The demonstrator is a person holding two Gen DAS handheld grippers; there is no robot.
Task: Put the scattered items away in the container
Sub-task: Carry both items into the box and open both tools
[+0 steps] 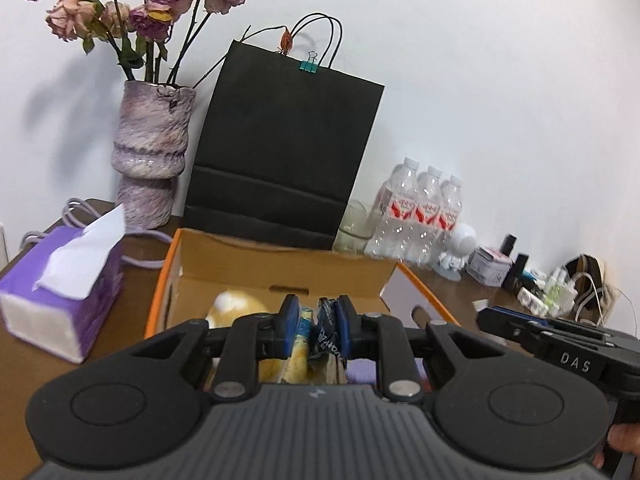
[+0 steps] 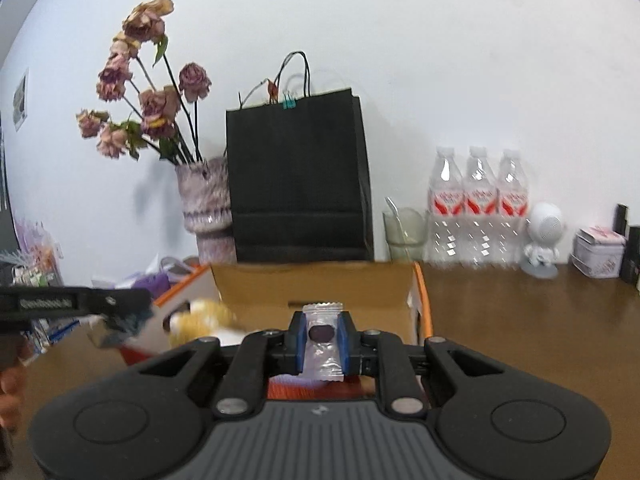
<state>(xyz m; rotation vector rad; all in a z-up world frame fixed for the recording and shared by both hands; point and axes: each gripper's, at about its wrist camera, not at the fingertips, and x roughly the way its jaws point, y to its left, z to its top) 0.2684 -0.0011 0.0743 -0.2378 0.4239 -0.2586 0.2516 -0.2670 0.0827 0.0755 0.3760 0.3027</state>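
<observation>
- The left gripper (image 1: 316,322) has its 2 blue fingers (image 1: 289,322) pinching a crumpled snack packet (image 1: 316,334), yellow on one side and dark on the other; the print is too blurred to read.
- The right gripper (image 2: 323,334) has its fingers (image 2: 301,338) pressed onto a small clear sweet wrapper (image 2: 322,336) with a dark round piece inside, held upright between the pads.
- Just beyond both sets of fingers sits the open cardboard box (image 1: 280,270) with orange edges, the container for the task. A pale yellow soft item (image 1: 236,306) already lies inside it, possibly a plush toy.
- Around the box on the brown table (image 2: 500,308) stand a purple tissue pack (image 1: 60,300), a vase of dried roses (image 1: 150,160), a black paper bag (image 1: 280,160) and 3 water bottles (image 2: 478,208), well apart from the work.
- Step in hand, as I judge it: carrying 2 picked items to the box, 1 in each gripper.
- The next move calls for bringing each packet over the box opening, clear of the near wall, then spreading the fingers so both drop inside without the grippers colliding.
</observation>
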